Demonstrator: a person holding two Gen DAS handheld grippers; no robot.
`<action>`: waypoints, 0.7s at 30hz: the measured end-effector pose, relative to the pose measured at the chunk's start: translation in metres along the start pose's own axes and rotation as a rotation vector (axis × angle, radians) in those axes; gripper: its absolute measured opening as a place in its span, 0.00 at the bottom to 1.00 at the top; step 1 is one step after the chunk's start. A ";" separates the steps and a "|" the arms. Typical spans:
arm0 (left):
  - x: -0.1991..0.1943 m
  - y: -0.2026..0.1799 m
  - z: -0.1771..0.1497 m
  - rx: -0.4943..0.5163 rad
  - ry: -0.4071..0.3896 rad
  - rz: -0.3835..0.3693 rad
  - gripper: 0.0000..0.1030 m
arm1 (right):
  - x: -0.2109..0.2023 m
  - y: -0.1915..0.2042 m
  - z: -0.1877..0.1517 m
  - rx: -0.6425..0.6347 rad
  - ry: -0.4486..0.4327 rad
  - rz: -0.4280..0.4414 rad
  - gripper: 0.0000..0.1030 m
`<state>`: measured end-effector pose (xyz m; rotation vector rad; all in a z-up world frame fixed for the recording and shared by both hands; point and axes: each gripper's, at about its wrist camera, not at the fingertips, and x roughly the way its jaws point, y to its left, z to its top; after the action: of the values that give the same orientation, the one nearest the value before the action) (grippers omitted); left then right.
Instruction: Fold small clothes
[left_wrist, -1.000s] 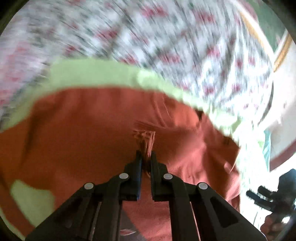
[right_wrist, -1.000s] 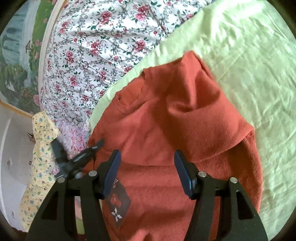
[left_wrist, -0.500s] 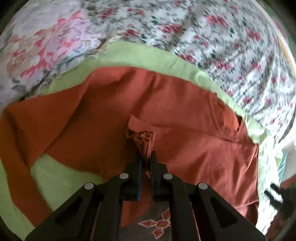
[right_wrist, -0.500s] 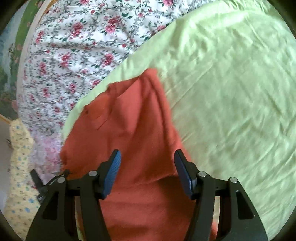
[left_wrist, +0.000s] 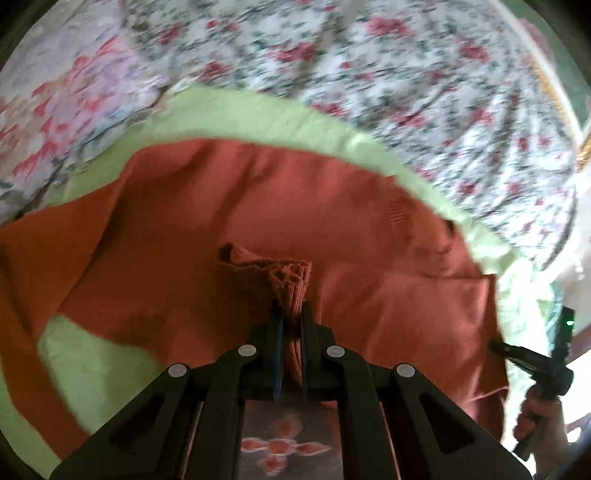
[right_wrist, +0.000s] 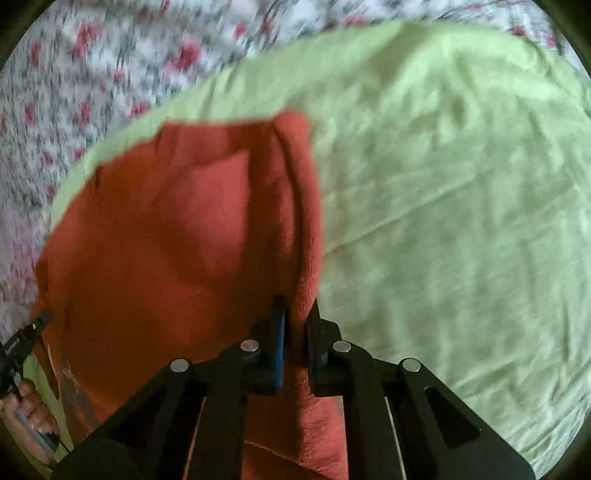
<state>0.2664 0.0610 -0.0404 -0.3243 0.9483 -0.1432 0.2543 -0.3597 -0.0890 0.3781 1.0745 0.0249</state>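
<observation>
Bed with a floral sheet (left_wrist: 424, 74); a green cloth (right_wrist: 443, 184) is spread over it and the rust sweater (left_wrist: 351, 240) lies on the cloth, near the cloth's edge by the floral sheet. Left view only: a bunched ribbed fold of sweater pinched in the left gripper (left_wrist: 291, 314), jaws nearly closed on it; green cloth showing through a gap under a sleeve; the right hand (left_wrist: 543, 417) past the sweater's right edge. Right view only: wide bare cloth right of the sweater; the right gripper (right_wrist: 295, 314), jaws closing with the sweater's folded edge between them, pads on it; the left hand (right_wrist: 33, 410) at lower left. That folded edge runs straight away from the right gripper. No containers. Both views blurred.
</observation>
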 end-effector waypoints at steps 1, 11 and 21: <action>0.001 -0.007 0.001 0.015 -0.005 -0.006 0.06 | -0.006 -0.007 0.001 0.017 -0.016 0.001 0.09; 0.024 0.022 -0.012 0.056 0.057 0.106 0.14 | -0.003 -0.033 -0.010 0.138 -0.001 0.049 0.15; -0.038 0.051 -0.031 0.026 0.022 0.142 0.42 | -0.063 -0.017 -0.049 0.162 -0.053 0.091 0.37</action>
<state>0.2174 0.1121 -0.0445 -0.2305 0.9871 -0.0291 0.1788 -0.3738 -0.0612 0.5707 1.0090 0.0086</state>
